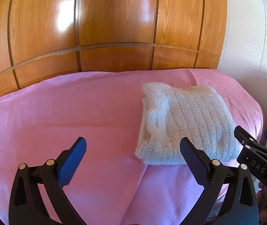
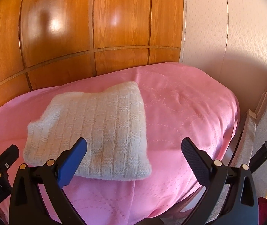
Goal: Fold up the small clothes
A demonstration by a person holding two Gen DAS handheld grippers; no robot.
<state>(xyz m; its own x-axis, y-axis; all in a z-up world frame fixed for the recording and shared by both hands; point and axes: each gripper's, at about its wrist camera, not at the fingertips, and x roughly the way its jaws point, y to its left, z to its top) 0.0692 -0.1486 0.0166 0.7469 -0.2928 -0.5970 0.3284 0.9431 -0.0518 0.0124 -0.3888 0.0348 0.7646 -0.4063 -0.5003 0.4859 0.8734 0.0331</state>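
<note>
A small cream knitted garment [image 1: 186, 123] lies folded into a compact block on the pink bedspread [image 1: 67, 112]. It also shows in the right wrist view [image 2: 96, 131]. My left gripper [image 1: 132, 148] is open and empty, held above the bedspread just left of and in front of the garment. My right gripper [image 2: 133, 148] is open and empty, hovering over the garment's near right edge. The right gripper also shows at the right edge of the left wrist view [image 1: 255, 140], and the left gripper at the left edge of the right wrist view [image 2: 0, 153].
A glossy wooden wardrobe [image 1: 105, 28] stands close behind the bed. A pale patterned wall [image 2: 227, 37] is on the right. A grey upholstered chair [image 2: 261, 127] stands beside the bed's right edge. The bedspread [image 2: 180, 112] drops off at the right.
</note>
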